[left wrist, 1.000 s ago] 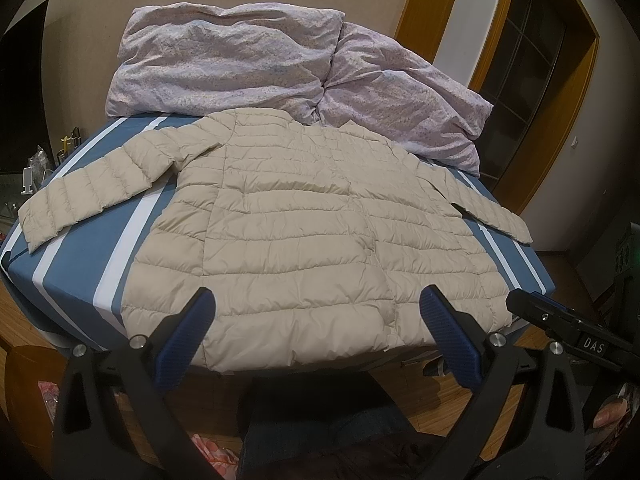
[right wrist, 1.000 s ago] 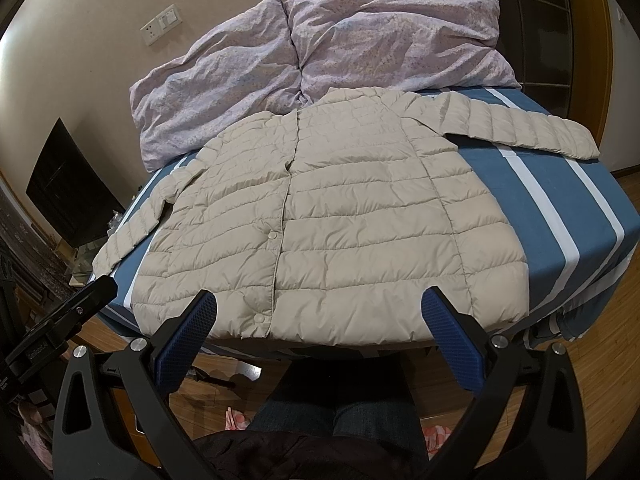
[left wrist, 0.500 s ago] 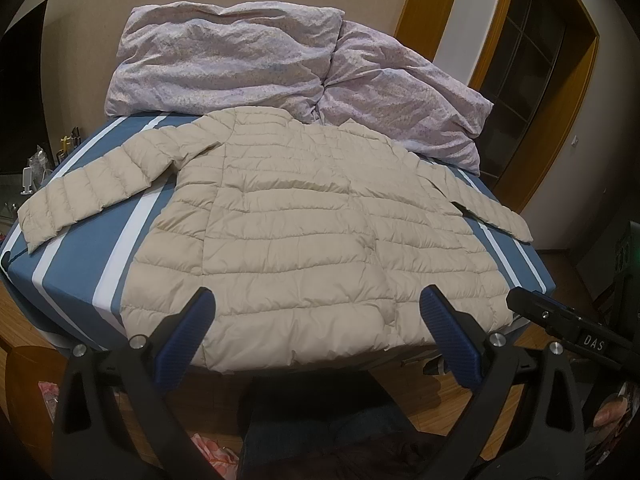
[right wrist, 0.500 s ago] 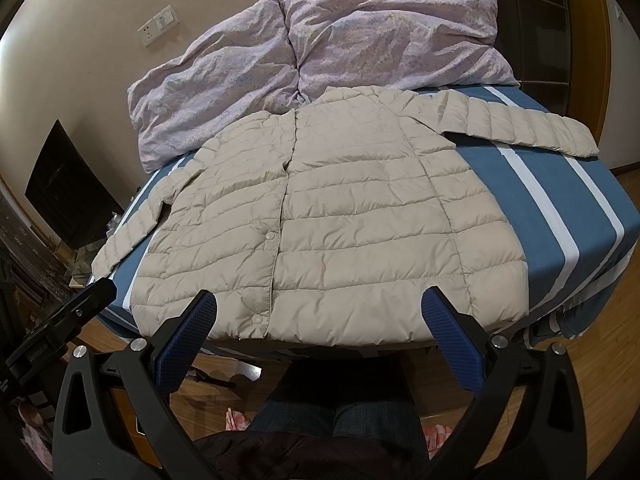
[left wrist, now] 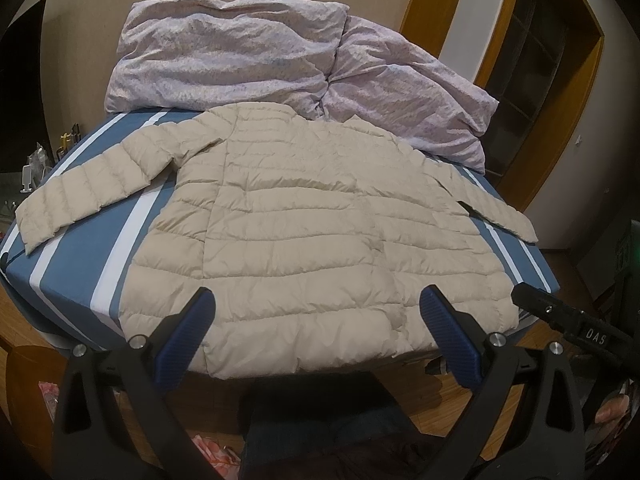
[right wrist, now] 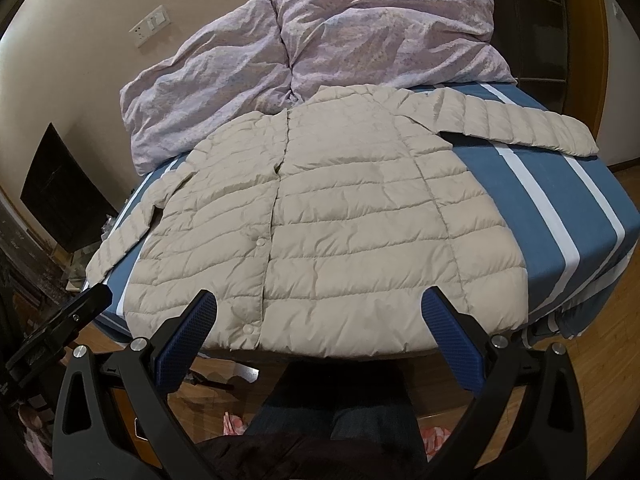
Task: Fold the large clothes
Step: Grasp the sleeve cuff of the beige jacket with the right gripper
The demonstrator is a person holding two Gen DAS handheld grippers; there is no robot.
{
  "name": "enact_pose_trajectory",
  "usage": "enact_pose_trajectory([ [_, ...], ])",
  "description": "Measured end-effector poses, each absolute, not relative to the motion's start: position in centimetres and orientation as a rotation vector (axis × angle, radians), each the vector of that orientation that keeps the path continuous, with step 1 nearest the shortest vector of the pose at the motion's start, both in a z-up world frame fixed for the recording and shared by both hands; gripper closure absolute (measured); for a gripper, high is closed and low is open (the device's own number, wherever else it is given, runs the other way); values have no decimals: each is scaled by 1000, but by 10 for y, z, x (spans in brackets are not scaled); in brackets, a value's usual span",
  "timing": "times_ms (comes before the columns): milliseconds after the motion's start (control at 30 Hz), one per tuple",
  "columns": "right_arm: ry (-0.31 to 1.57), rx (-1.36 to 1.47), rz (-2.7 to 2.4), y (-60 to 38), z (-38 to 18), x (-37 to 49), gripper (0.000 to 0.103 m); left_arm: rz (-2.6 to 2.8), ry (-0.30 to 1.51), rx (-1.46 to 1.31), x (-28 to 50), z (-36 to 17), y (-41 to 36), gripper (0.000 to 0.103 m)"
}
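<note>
Jacket (left wrist: 312,232) lies flat on striped bed (left wrist: 76,268), sleeves spread, directly ahead of my left gripper (left wrist: 316,312) and right gripper (right wrist: 318,312); both spread wide, empty, short of hem.

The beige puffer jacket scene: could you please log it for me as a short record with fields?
garment: beige puffer jacket, spread flat, front up, closed
sleeves: both stretched out sideways
surface: blue bed with white stripes
hem: at the near bed edge
behind jacket: lilac duvet, bunched against the wall
left gripper: open, holding nothing, short of the hem
right gripper: open, holding nothing, short of the hem
folding: not yet begun
</note>
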State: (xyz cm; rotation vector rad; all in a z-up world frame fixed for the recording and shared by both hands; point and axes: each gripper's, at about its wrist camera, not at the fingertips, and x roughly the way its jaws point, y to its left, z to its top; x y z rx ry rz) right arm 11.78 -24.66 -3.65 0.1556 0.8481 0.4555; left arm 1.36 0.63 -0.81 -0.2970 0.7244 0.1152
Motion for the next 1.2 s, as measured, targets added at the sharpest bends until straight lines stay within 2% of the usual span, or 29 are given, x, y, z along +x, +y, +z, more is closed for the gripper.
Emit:
enact_pose_trajectory([
  [300,829,142,365,-254,-40,151,1,200,772,-277,53,-26,27,2],
  [600,872,240,228,-290,-60,229,1,328,819,-203,120,-48,61,2],
  [1133,880,419,-291,-459,-97,388,1,589,839,31,208,-93,94,2],
  [1200,860,459,-340,-482,-101,401,7,563,900,14,215,-104,98,2],
])
